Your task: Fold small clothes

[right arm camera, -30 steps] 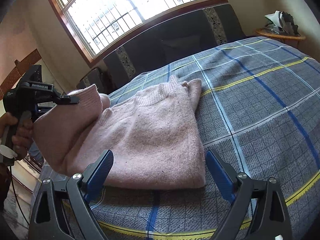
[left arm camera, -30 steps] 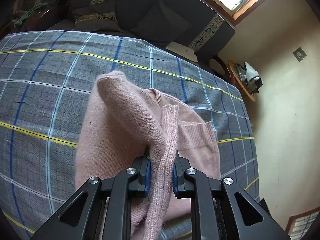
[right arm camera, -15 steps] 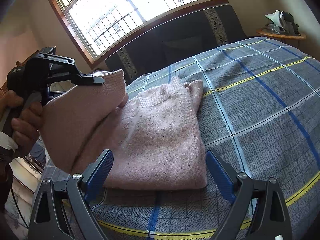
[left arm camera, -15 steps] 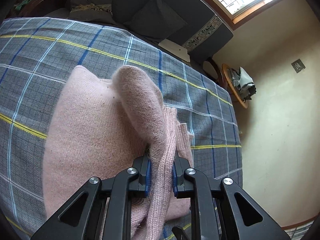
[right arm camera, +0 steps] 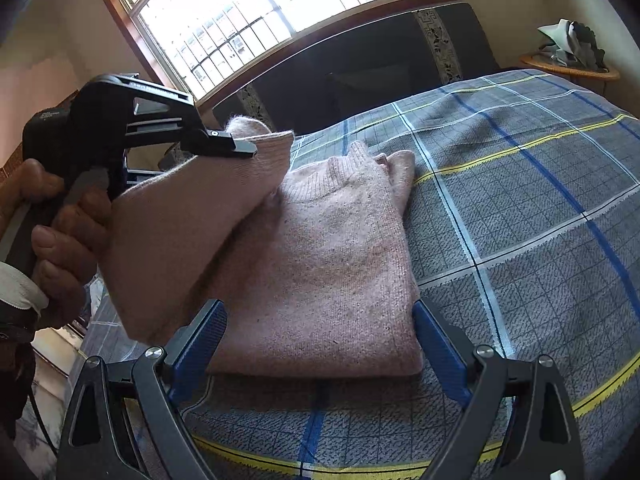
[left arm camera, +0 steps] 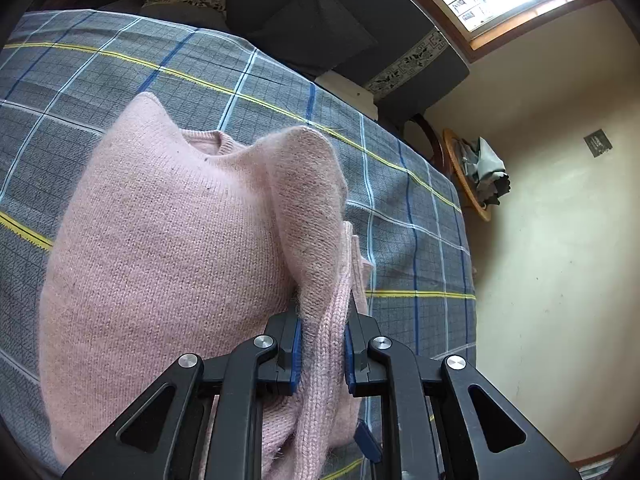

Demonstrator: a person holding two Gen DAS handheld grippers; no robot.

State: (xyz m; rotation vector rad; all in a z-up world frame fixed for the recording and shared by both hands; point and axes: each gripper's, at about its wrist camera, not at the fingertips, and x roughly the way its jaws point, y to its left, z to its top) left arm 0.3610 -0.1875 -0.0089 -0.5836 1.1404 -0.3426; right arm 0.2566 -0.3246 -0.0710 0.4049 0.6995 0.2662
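Left gripper [left arm camera: 322,354] — clamped on the pink sweater [right arm camera: 320,264] flap — has carried it further across the body; fold nearing completion. Right gripper [right arm camera: 320,344] gapes wide, empty.

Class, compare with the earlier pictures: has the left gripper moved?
Yes. The left gripper, shut on the pink sweater, has risen and travelled rightward, from below the window sill toward the sweater's collar.

Bed [right arm camera: 520,208] under grey plaid cover with blue, yellow lines, pink sweater [right arm camera: 328,264] lying on it
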